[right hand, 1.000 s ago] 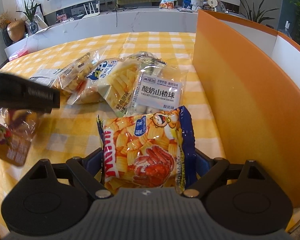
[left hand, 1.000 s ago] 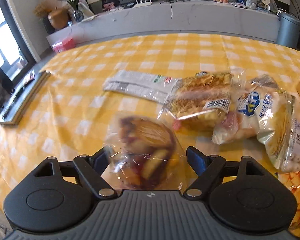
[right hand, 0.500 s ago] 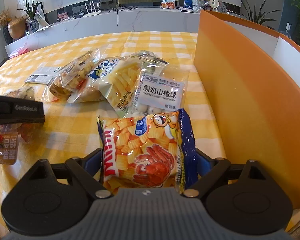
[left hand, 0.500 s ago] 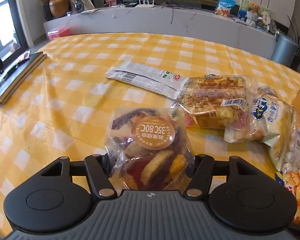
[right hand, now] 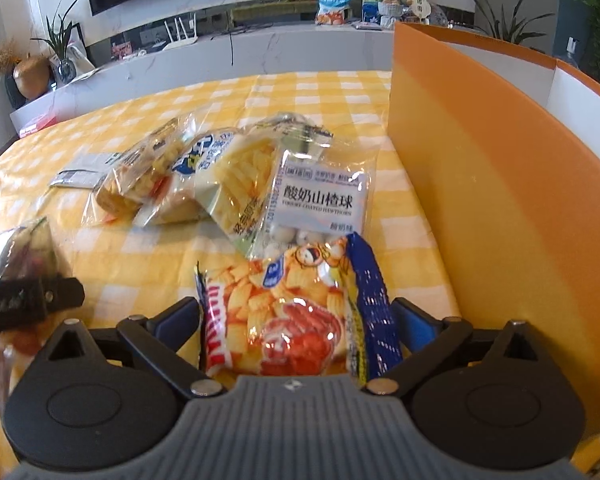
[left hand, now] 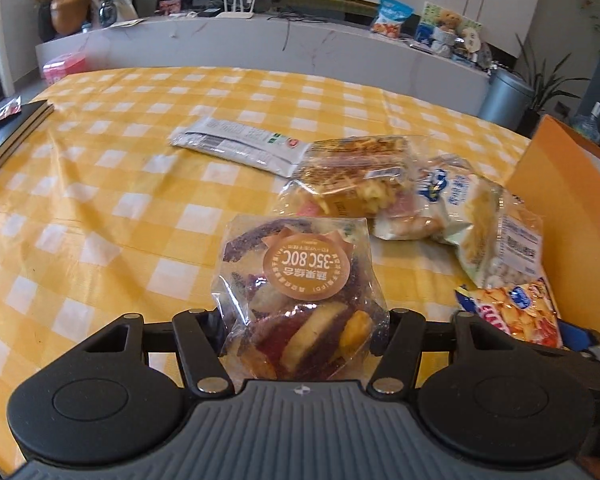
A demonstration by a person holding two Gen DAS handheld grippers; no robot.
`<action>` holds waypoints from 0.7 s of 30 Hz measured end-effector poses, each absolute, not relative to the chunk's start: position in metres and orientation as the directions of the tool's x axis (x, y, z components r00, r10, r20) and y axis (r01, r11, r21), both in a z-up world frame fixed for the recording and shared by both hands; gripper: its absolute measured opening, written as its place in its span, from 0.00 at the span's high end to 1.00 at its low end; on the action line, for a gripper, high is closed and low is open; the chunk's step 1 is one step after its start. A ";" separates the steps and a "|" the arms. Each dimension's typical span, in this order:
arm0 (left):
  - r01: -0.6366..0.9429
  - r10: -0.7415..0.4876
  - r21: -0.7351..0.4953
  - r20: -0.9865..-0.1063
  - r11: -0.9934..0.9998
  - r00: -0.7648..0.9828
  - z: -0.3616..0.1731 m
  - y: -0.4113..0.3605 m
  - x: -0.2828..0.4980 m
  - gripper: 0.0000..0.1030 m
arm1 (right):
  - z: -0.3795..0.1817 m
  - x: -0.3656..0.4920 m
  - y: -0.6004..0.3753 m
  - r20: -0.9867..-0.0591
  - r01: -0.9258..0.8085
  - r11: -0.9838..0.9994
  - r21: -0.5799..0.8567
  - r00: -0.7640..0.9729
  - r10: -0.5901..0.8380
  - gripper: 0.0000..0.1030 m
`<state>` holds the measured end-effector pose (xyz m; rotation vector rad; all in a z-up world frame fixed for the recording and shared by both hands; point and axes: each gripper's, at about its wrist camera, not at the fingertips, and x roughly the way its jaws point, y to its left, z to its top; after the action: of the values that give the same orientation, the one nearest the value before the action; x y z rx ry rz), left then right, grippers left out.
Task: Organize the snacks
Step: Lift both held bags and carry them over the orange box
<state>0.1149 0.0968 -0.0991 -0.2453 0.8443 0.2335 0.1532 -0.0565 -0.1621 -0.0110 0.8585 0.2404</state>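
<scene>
While its jaws, which have just been closing, press in on either side of a clear bag of dried fruit and vegetable chips (left hand: 300, 300), the left gripper (left hand: 302, 322) holds that bag above a yellow-and-white checked tablecloth (left hand: 100, 200); the bag's round orange label faces the camera upside down. Beyond it lie a flat white sachet (left hand: 240, 146), a clear pack of golden pastry (left hand: 352, 184) and a pale bag of crinkle-cut sticks (left hand: 456, 200), the last two touching. To the side, the right gripper (right hand: 296, 324) straddles an orange-and-blue bag of shrimp-flavoured chips (right hand: 288, 316) resting on the cloth; its jaws have just been opening and stand spread wide, the blue pads flanking the bag, though whether they touch its edges cannot be told. The top of that bag overlaps the lower edge of a clear bag of yogurt-coated hawthorn balls (right hand: 320, 204). Just beside the chips rises the tall wall of an orange box (right hand: 480, 200), white inside. A white counter (left hand: 260, 44) with plants and a router stands behind the table.
</scene>
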 end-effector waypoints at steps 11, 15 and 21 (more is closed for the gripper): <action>-0.240 0.059 -0.152 -0.720 0.959 0.692 -0.077 0.087 0.101 0.34 | -0.159 0.152 -0.061 -0.720 -0.173 0.983 0.062 0.674 0.164 0.36; -0.229 0.052 -0.159 -0.704 0.960 0.708 -0.073 0.087 0.096 0.34 | -0.156 0.151 -0.066 -0.721 -0.155 0.984 0.086 0.672 0.169 0.37; -0.230 0.089 -0.122 -0.675 0.966 0.733 -0.071 0.088 0.092 0.34 | -0.142 0.137 -0.075 -0.672 -0.153 0.981 0.116 0.716 0.191 0.37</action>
<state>0.0923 0.0884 -0.0713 -0.2034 0.7286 0.1763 0.1371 -0.0748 -0.1422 0.0532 0.7494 0.1909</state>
